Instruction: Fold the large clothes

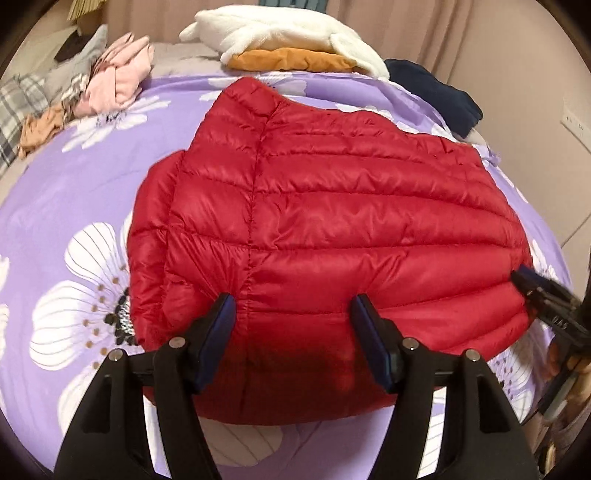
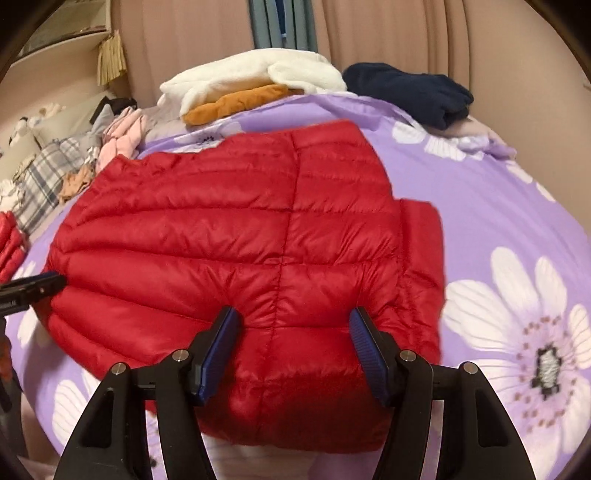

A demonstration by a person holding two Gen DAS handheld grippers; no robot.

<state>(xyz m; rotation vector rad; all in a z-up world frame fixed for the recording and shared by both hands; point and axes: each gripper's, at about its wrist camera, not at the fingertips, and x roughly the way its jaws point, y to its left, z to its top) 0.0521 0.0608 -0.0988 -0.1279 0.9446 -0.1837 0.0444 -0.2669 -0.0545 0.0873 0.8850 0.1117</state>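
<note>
A red quilted puffer jacket (image 1: pixel 314 206) lies folded on the purple flowered bedspread (image 1: pixel 66 192), one sleeve tucked under its left side. My left gripper (image 1: pixel 292 301) is open; its blue-padded fingertips (image 1: pixel 225 302) rest on the puffy near edge, left of centre. The fabric bulges between the jaws, and the pads do not pinch it. My right gripper (image 2: pixel 293 314) is open in the same way over the jacket (image 2: pixel 229 236) near its right side. Each gripper shows in the other's view: the right gripper (image 1: pixel 532 291) at the jacket's right edge, the left gripper (image 2: pixel 48 280) at its left edge.
At the far end of the bed lie a white fleece (image 1: pixel 280 33) on an orange garment (image 1: pixel 291 59), a navy garment (image 2: pixel 410 92) and crumpled pink clothes (image 1: pixel 118 81). A plaid pillow (image 2: pixel 44 177) is at the left. Curtains hang behind. Another red quilted piece (image 2: pixel 11 240) shows at the left edge.
</note>
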